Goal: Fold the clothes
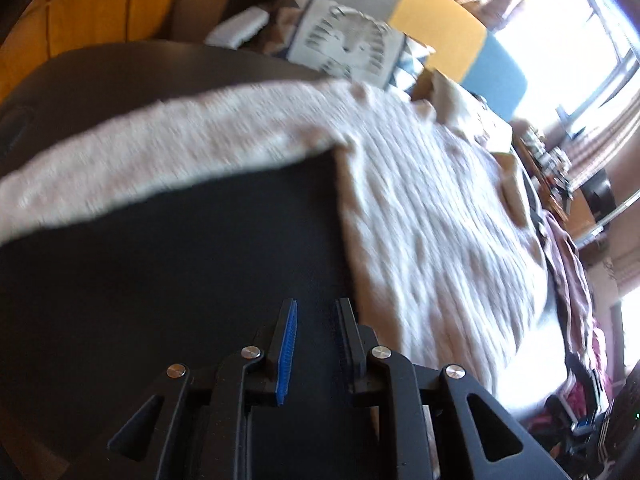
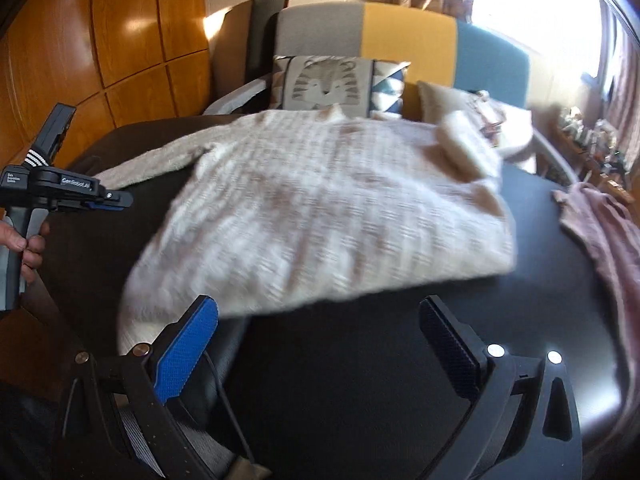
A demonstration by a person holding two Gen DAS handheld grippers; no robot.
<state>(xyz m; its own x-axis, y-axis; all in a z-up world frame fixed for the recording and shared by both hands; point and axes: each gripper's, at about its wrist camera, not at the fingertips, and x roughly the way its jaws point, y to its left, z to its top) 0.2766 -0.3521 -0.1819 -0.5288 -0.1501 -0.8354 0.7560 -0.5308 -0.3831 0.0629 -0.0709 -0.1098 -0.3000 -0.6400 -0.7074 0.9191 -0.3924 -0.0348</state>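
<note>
Across the dark counter point(image 2: 360, 360) a cream knitted sweater point(image 2: 320, 208) lies spread flat, 1 sleeve point(image 1: 160, 160) stretched out to the left and the other folded back near the far right corner. At the near edge, the right gripper point(image 2: 320, 348) hovers with its fingers wide apart and nothing between them. Well to the left, a hand point(image 2: 24, 244) carries the left gripper point(image 1: 316, 344) (its fingers narrow, a slim gap, holding nothing) over bare counter just beside the sweater. A pink garment point(image 2: 604, 232) lies at the right, and a lion-print cushion point(image 2: 324, 84) sits on the sofa point(image 2: 408, 36) beyond.
</note>
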